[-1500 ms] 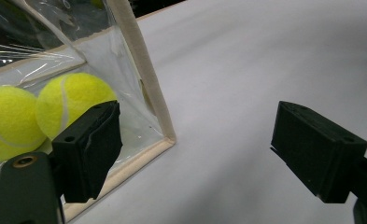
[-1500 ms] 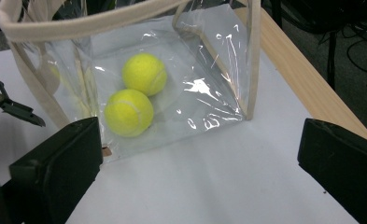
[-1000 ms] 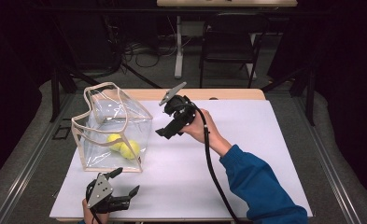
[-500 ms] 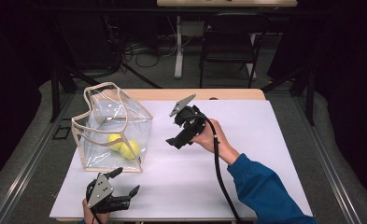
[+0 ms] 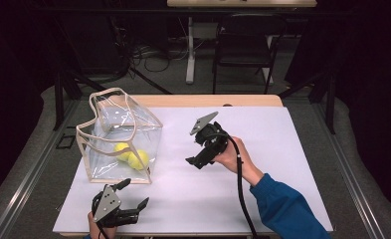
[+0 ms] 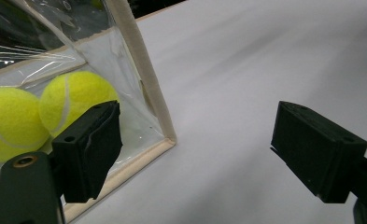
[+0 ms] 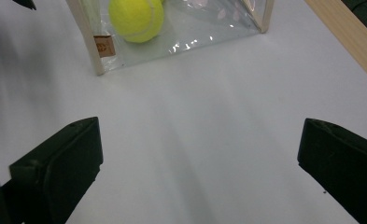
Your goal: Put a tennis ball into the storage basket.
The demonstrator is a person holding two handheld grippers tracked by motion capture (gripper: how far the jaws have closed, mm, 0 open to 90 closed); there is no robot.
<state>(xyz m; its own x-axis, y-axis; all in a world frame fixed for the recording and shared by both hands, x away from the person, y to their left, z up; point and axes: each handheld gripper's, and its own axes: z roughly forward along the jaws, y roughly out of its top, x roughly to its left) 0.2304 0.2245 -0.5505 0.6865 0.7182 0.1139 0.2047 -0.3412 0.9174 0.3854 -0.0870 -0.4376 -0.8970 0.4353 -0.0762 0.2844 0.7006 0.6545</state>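
A clear plastic bag [image 5: 133,124] with beige trim stands on the left of the white table [image 5: 277,144]. Two yellow tennis balls [image 5: 131,155] lie inside it at the bottom. My left gripper [image 5: 133,194] is open near the front edge, just in front of the bag's near corner [image 6: 165,140]; its view shows both balls [image 6: 71,100] through the wall. My right gripper [image 5: 195,158] is held above the table's middle, to the right of the bag and apart from it. Its jaws are wide open and empty, pointing toward the bag [image 7: 209,28] and one ball [image 7: 135,18].
The table's far edge is a bare wooden strip [image 5: 208,101], seen too in the right gripper view [image 7: 349,32]. A dark chair [image 5: 245,45] and cables on the floor lie beyond the table. The white surface stretches to the right of my right hand.
My right gripper has drawn back from beside the bag's top, moving right and toward the person. The left gripper, bag and balls have stayed put.
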